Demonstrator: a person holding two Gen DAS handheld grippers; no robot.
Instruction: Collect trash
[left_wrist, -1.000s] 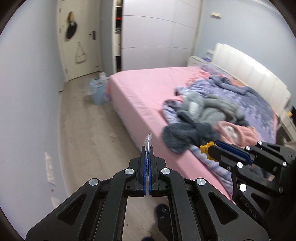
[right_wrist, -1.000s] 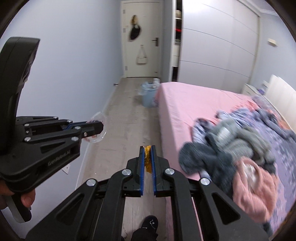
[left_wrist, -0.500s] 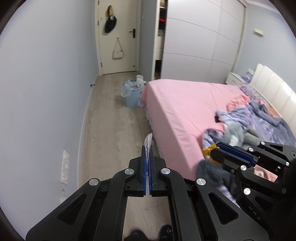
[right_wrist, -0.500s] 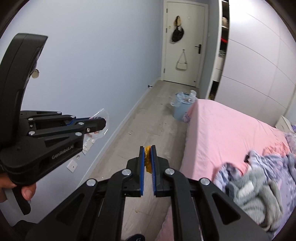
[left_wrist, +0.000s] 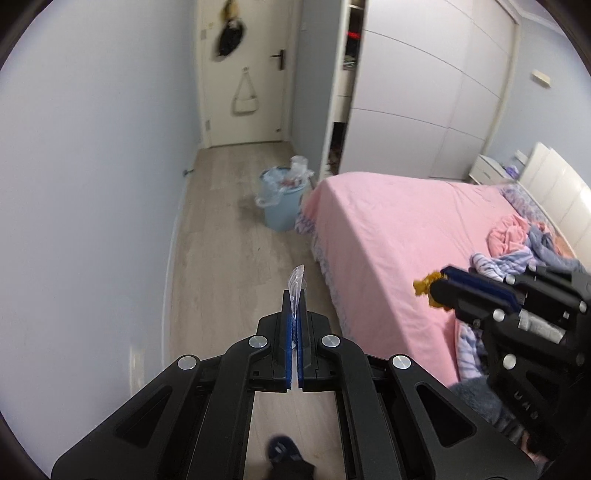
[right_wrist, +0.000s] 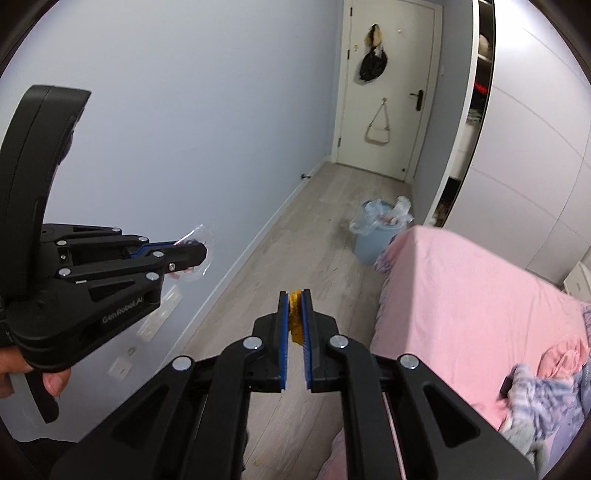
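Note:
My left gripper (left_wrist: 294, 301) is shut on a clear plastic wrapper (left_wrist: 296, 281) that sticks up past the fingertips; it also shows in the right wrist view (right_wrist: 194, 254). My right gripper (right_wrist: 294, 301) is shut on a crumpled yellow scrap (right_wrist: 295, 317), seen from the left wrist view (left_wrist: 424, 286) over the bed's edge. A light blue trash bin (left_wrist: 281, 205) lined with a plastic bag and full of rubbish stands on the floor by the bed's far corner, well ahead of both grippers; it also shows in the right wrist view (right_wrist: 376, 236).
A bed with a pink sheet (left_wrist: 399, 240) fills the right, with crumpled clothes (left_wrist: 517, 236) near the headboard. A wooden floor aisle (left_wrist: 225, 251) runs between the blue wall (left_wrist: 92, 184) and the bed to a closed door (left_wrist: 243, 70). A white wardrobe (left_wrist: 424, 96) stands beyond the bed.
Both grippers have swung left, away from the clothes pile, and now face down the aisle toward the bin and door. The bin looks closer. Both grips are unchanged.

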